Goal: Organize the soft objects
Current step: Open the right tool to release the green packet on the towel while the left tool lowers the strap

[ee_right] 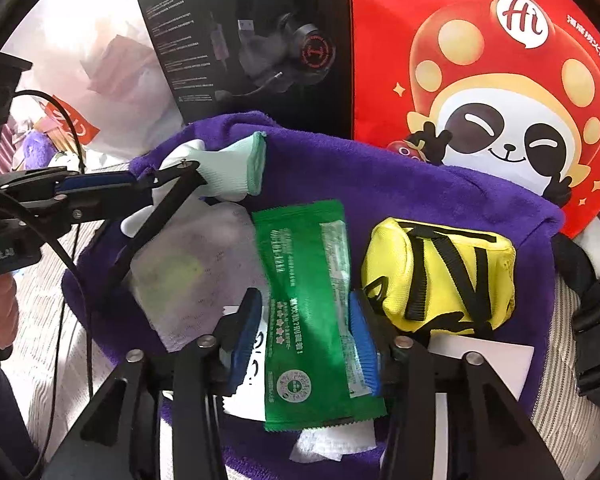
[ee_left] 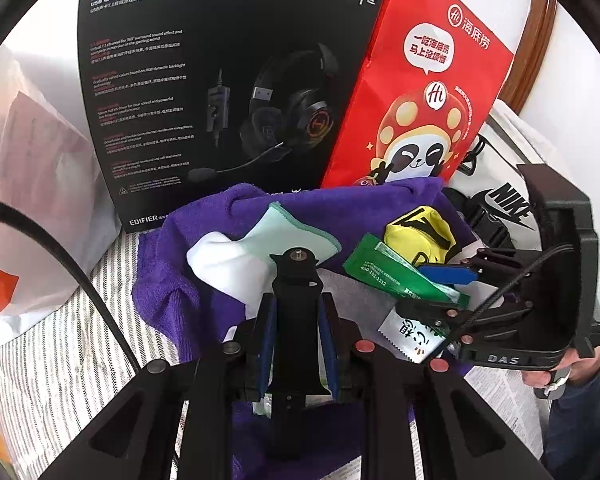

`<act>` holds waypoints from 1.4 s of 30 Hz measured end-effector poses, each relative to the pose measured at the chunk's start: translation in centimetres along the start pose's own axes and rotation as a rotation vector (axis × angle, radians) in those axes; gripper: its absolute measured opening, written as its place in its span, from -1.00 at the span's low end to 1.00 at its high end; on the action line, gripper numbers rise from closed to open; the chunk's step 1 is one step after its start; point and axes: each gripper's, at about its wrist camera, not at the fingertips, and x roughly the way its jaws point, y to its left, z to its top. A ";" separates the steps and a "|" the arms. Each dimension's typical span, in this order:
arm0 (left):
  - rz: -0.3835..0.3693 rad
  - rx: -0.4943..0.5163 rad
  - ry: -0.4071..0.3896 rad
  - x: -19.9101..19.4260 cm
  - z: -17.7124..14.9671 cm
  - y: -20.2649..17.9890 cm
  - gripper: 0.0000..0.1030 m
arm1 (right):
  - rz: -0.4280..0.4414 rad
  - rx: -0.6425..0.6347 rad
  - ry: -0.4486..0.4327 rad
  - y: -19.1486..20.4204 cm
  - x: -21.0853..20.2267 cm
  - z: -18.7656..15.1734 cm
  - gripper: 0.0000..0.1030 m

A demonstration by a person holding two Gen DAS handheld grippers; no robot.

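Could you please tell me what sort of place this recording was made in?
Probably a home, perhaps a bedroom: striped bedding, a purple towel, and a headset box and red gift bag leaning against a white wall.

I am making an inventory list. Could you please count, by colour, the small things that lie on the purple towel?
Green: 1, the green packet
Yellow: 1, the yellow pouch
Mint and white: 1, the sock
White: 1, the white sachet under the green packet
Total: 4, all on the purple towel

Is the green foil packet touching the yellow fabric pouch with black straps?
Apart. The right wrist view shows purple towel between green foil packet and yellow fabric pouch.
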 end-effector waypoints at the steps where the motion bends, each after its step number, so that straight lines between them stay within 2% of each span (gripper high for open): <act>1: -0.001 -0.002 -0.001 0.0 0.0 0.1 -0.60 | 0.003 -0.001 0.001 0.0 -0.1 0.1 -0.06; 8: -0.054 0.001 -0.004 -0.3 0.0 -0.2 -0.60 | -0.012 -0.001 -0.040 -0.6 -2.9 0.3 -0.02; 15: -0.080 0.039 0.024 0.5 -0.2 -1.6 -0.60 | -0.035 0.054 -0.088 -3.1 -5.6 0.4 0.05; 22: -0.027 0.099 0.101 2.9 -0.8 -3.1 -0.60 | -0.032 0.078 -0.114 -3.5 -6.5 0.9 0.05; 30: -0.038 0.097 0.118 3.1 -1.1 -2.6 -0.58 | -0.030 0.058 -0.117 -2.9 -7.0 0.8 0.05; 32: -0.044 0.099 0.126 3.2 -1.0 -2.6 -0.49 | -0.032 0.057 -0.118 -2.9 -7.1 0.8 0.05; 34: -0.050 0.107 0.134 3.1 -1.1 -2.6 -0.28 | -0.038 0.056 -0.116 -2.9 -7.1 0.7 0.05; 38: -0.049 0.122 0.147 2.8 -1.2 -2.7 -0.21 | -0.051 0.061 -0.110 -3.1 -7.1 0.6 0.05; 40: -0.053 0.135 0.152 2.6 -1.3 -2.9 -0.04 | -0.060 0.063 -0.111 -3.2 -7.2 0.5 0.06; 42: -0.042 0.152 0.155 2.4 -1.4 -3.3 0.04 | -0.070 0.062 -0.111 -3.2 -7.4 0.4 0.06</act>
